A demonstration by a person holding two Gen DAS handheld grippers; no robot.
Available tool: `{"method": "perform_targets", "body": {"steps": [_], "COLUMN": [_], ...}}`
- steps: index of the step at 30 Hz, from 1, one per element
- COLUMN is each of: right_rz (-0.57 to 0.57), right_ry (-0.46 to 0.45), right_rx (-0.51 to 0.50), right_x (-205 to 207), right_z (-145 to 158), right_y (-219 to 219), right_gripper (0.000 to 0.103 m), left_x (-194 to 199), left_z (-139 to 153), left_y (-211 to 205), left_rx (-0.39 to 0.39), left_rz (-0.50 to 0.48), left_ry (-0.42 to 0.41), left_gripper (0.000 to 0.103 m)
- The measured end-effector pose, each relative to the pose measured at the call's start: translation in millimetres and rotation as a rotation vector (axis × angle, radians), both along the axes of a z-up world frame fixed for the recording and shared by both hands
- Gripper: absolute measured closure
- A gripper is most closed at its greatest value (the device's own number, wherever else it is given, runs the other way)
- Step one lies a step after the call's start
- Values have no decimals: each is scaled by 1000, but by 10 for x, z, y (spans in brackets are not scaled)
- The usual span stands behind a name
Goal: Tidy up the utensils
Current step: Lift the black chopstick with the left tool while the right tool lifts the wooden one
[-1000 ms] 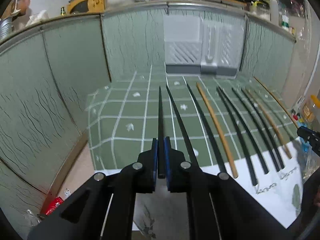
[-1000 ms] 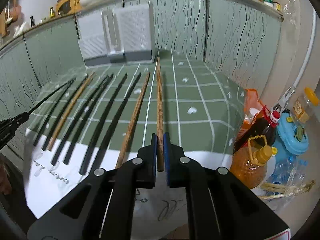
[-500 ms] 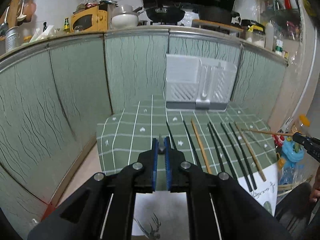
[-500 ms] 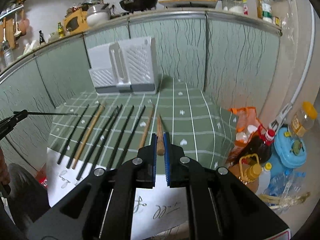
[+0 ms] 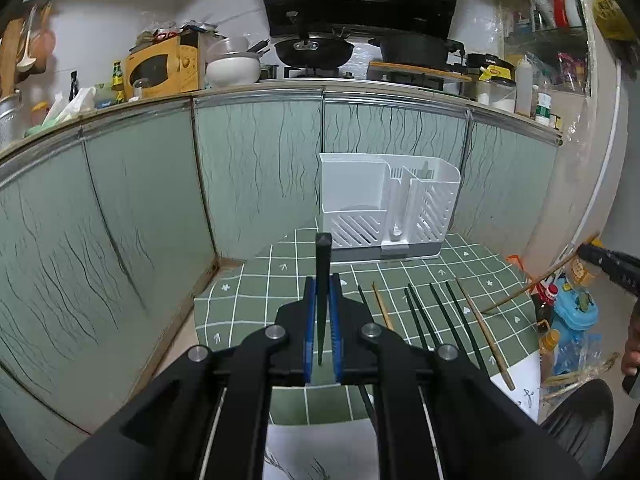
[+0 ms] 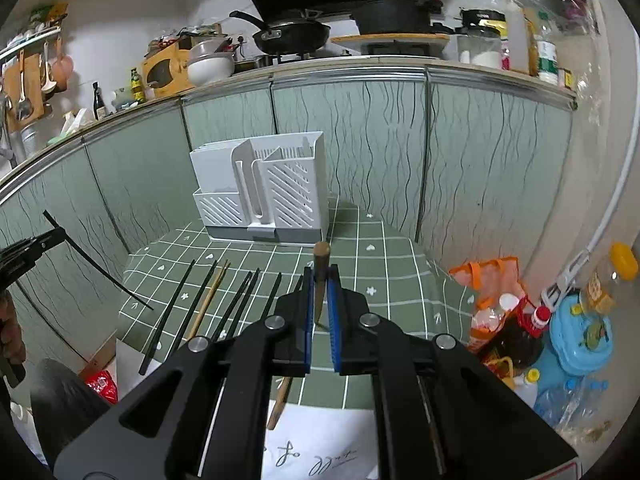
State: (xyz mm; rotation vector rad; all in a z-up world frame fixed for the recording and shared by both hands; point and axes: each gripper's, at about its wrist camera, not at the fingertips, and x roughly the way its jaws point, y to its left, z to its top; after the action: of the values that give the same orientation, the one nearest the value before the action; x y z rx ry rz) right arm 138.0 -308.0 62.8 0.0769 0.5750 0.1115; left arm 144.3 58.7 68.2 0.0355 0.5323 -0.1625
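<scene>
Left gripper (image 5: 322, 312): blue-padded jaws closed narrow on a black chopstick (image 5: 322, 276), a slim, matte, square-section stick that tapers downward; its blunt end projects above the fingertips and it is raised clear of the table surface. Right gripper (image 6: 320, 300): jaws likewise narrow, clamped on a brown wooden chopstick (image 6: 320, 276) with a rounded, darker top end and visible grain, also lifted off the table. In the left wrist view the same wooden stick shows as a thin tan line slanting from the right gripper at the right edge of frame. The table is covered by a green cloth (image 6: 372, 276) printed with a white grid and small white hearts and arrows; it looks soft and slightly wrinkled at the edges. At the far edge of the table, against the cabinet fronts, stands a white plastic utensil holder (image 6: 264, 196), box-shaped, with slotted diagonal vents, several compartments and a grey base tray. Loose chopsticks (image 6: 236, 304) lie roughly parallel across the near half of the cloth: mostly black, glossy and thin, with a pale wooden one among them, and another brown one (image 5: 484, 336) at the right end of the row. A white paper sheet (image 6: 320, 440) with handwriting lies at the near edge.
</scene>
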Motion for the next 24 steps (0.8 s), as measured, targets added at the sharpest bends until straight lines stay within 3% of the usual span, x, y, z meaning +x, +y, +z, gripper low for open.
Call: {"method": "perform_targets", "body": {"steps": [9,18,24], "right_rz": [36,98,113], "right_ry": [-49,-78,-104], "right_rx": [-4,2,0], "right_x": [253,548,800], "right_z": [376,776,1099], "right_y": [-53,18,52], "right_gripper": [97,97,97], "left_x": [271,663,949], "left_z": [277,740,1050], "left_y": [-55,-480,-806], "left_rx": [-32,-14,-44], "left_rz": [-61,-139,-197], "left_ry": [-16,-50,-63], "left_gripper": [97,97,97]}}
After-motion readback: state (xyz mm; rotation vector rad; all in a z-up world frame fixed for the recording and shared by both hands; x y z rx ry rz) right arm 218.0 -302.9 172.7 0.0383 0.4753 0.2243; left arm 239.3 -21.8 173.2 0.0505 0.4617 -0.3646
